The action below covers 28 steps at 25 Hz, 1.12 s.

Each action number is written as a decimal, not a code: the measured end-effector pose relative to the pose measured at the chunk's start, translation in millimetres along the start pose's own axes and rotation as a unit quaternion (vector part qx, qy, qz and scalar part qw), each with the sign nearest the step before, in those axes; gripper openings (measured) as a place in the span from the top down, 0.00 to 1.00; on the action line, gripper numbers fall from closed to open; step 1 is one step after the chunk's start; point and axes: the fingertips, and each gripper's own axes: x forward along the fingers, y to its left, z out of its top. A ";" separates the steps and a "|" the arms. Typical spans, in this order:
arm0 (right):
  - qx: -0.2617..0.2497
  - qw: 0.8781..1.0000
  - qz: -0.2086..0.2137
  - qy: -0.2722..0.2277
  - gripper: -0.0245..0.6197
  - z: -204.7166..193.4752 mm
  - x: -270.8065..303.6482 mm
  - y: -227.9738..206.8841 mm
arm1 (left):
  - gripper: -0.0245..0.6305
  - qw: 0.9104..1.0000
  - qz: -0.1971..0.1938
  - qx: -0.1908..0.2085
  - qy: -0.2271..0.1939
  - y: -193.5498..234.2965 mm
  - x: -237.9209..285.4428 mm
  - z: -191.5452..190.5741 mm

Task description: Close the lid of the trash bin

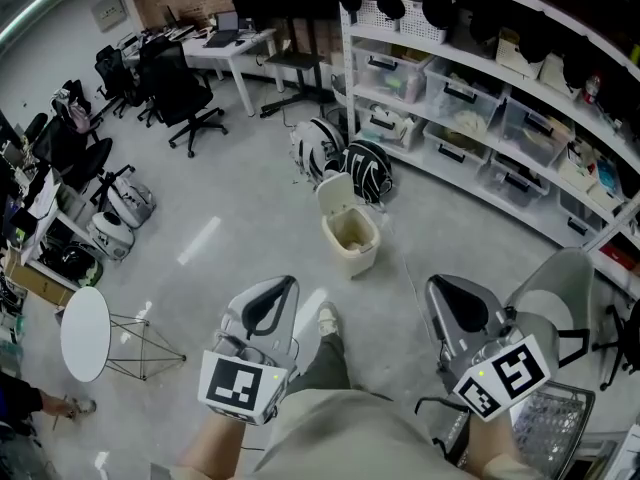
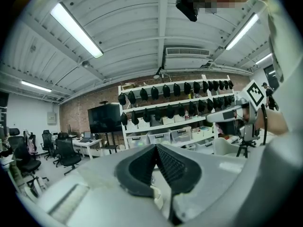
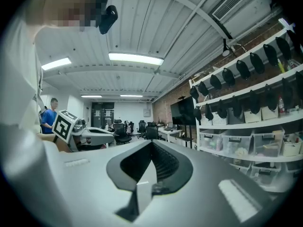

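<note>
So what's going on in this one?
A person stands holding a gripper in each hand. The left gripper and right gripper are both shut and empty, held well short of the bin on the floor ahead. Its lid stands open, so closing has not started.

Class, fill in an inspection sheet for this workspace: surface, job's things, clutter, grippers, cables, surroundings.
Surface: pale grey floor.
Job's things: cream trash bin standing on the floor, its lid up.
Clutter: black-and-white items, perhaps helmets, on the floor just behind the bin.
Grippers: left gripper and right gripper both shut, empty, short of the bin.
Cables: nothing seen.
Surroundings: shelves of storage boxes at right; office chairs; round white table.
</note>
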 end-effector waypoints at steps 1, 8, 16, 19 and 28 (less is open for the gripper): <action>-0.001 1.000 0.000 0.003 0.96 -2.8 5.5 -3.4 | 0.96 1.000 -0.002 0.001 -0.002 3.1 7.1 -0.9; 0.004 1.000 -0.005 0.020 0.96 -20.3 60.7 -35.6 | 0.96 1.000 -0.012 -0.007 -0.005 36.0 63.3 -10.3; 0.015 0.999 -0.009 0.051 0.96 -23.3 166.0 -79.1 | 0.96 0.999 -0.024 -0.018 0.018 109.2 145.0 -15.7; 0.019 0.998 -0.014 0.060 0.96 -22.7 214.6 -95.8 | 0.96 0.999 -0.031 -0.022 0.025 144.5 178.9 -18.3; 0.020 0.997 -0.026 0.076 0.96 -16.9 352.5 -143.2 | 0.96 0.998 -0.053 -0.020 0.037 237.7 278.2 -27.1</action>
